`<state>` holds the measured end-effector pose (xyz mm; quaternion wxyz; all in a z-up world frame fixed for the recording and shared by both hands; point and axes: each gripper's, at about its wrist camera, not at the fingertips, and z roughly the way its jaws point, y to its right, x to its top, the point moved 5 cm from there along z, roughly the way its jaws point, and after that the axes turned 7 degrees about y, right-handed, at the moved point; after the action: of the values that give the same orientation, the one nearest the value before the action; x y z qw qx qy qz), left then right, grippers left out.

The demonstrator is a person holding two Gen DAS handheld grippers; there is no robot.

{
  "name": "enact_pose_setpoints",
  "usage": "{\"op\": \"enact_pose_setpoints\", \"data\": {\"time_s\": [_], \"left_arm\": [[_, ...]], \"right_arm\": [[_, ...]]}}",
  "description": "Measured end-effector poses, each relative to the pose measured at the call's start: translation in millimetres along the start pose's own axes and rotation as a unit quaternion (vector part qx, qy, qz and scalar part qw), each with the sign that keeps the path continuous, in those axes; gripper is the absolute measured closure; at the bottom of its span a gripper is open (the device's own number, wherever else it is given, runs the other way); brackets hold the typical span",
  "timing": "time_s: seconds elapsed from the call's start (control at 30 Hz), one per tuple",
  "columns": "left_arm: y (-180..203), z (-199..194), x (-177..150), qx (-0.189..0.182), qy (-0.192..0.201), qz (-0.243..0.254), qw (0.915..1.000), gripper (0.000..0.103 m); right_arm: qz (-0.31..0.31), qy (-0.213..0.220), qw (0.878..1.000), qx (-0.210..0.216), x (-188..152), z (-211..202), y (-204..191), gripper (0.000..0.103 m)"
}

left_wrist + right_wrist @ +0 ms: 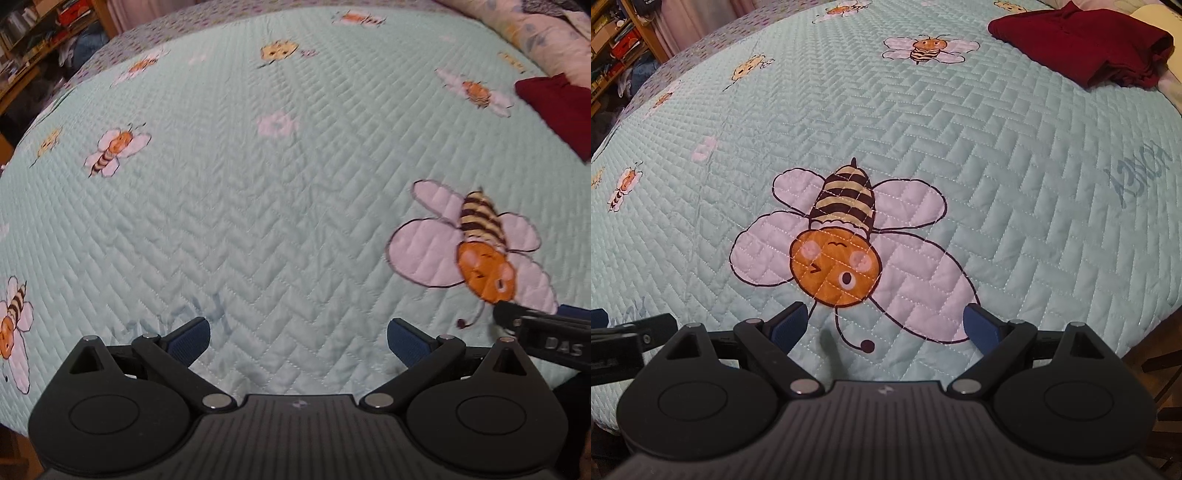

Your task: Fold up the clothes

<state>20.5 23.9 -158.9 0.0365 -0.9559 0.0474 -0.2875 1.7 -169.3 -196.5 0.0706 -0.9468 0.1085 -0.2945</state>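
Observation:
A dark red garment (1082, 48) lies folded in a pile at the far right of the bed; the left wrist view shows its edge (557, 110) at the right. My left gripper (298, 341) hovers open over the quilt with nothing between its blue pads (192, 339). My right gripper (882, 328) is open too, empty, above a large printed bee (838, 251). Part of the right gripper (546, 332) shows at the right edge of the left wrist view. Both grippers are well short of the garment.
A mint quilted bedspread (258, 206) with bee prints covers the bed. Pillows (535, 33) lie at the far right behind the garment. Cluttered wooden shelves (33, 40) stand beyond the bed's far left. The bed's near edge (1145, 332) drops off at lower right.

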Motion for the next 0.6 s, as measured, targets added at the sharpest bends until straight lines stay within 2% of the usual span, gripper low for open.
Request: {"op": "enact_pose_setpoints", "data": {"time_s": [0.07, 0.13, 0.27, 0.6], "left_arm": [[5, -9, -1, 0.006, 0.015, 0.008, 0.9998, 0.011], [8, -14, -2, 0.015, 0.026, 0.014, 0.9994, 0.014], [11, -24, -5, -0.012, 0.024, 0.003, 0.9996, 0.017], [15, -35, -6, -0.041, 0.051, 0.005, 0.9978, 0.022]], "right_arm": [[0.001, 0.001, 1.000, 0.001, 0, -1, 1, 0.012], [0.002, 0.004, 1.000, 0.001, 0, -2, 2, 0.012], [0.006, 0.006, 1.000, 0.002, 0, -5, 4, 0.012], [0.014, 0.014, 1.000, -0.002, 0, -9, 9, 0.012]]}}
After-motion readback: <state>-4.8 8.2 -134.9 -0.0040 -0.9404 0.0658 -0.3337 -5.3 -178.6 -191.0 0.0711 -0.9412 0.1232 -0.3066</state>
